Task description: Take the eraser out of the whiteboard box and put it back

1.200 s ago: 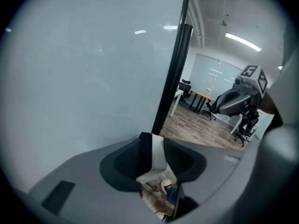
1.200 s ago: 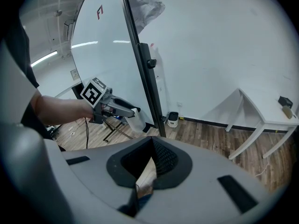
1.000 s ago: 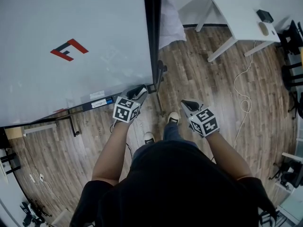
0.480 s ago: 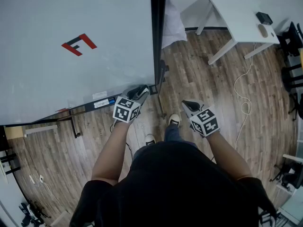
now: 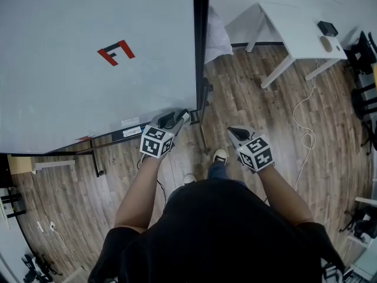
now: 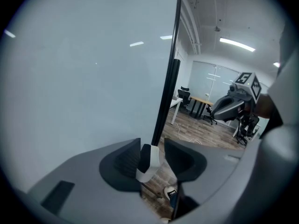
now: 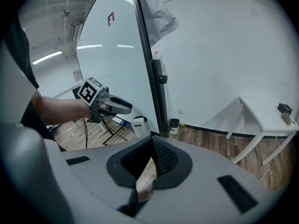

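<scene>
A small white box (image 6: pixel 150 166) with a black top (image 7: pixel 139 126) sits at the right end of the whiteboard's tray (image 5: pixel 118 135), beside the black frame post (image 5: pixel 201 52). Whether the black part is the eraser I cannot tell. My left gripper (image 6: pixel 153 142) points down at the box, which shows between its spread jaws. The jaws are open and apart from it. In the right gripper view the left gripper (image 7: pixel 130 108) hangs above and left of the box. My right gripper (image 7: pixel 152 141) is shut and empty. It hovers over the floor right of the post (image 5: pixel 235 133).
The whiteboard (image 5: pixel 88 81) carries a red and black logo (image 5: pixel 116 52). Its stand's feet (image 5: pixel 97 167) spread over the wood floor. A white table (image 5: pixel 300 28) stands at the back right. A cable (image 5: pixel 306 134) trails across the floor, and office chairs (image 5: pixel 365 63) stand at the right edge.
Both grippers have risen a little, the left one more. The left stays by the board's lower right corner, and its jaws are as wide as before.
</scene>
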Motion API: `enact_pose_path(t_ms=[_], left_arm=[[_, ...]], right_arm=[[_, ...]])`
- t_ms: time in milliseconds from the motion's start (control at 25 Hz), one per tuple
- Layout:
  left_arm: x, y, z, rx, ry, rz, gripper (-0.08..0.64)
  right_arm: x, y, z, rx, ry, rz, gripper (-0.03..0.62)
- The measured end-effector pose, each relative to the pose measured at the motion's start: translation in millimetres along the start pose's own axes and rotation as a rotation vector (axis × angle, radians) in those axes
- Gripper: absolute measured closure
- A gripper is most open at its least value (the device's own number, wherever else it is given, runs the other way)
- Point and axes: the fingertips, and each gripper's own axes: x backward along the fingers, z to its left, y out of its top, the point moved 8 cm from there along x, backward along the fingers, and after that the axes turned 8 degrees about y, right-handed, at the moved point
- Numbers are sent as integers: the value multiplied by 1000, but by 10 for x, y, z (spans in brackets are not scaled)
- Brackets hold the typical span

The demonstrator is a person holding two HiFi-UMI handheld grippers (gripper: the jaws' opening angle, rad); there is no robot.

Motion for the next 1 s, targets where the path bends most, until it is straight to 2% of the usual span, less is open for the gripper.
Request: enact_pose_path(t_ms=[440, 680, 1000], left_arm=[[416, 101, 53, -15, 45, -93, 394], [731, 168, 27, -36, 81, -190, 402], [1009, 113, 45, -34, 89, -210, 403]], right_arm=[[2, 72, 189, 29, 1, -21, 598], [28, 88, 302, 40, -1, -36, 598], [30, 83, 429, 44, -5, -48, 598]])
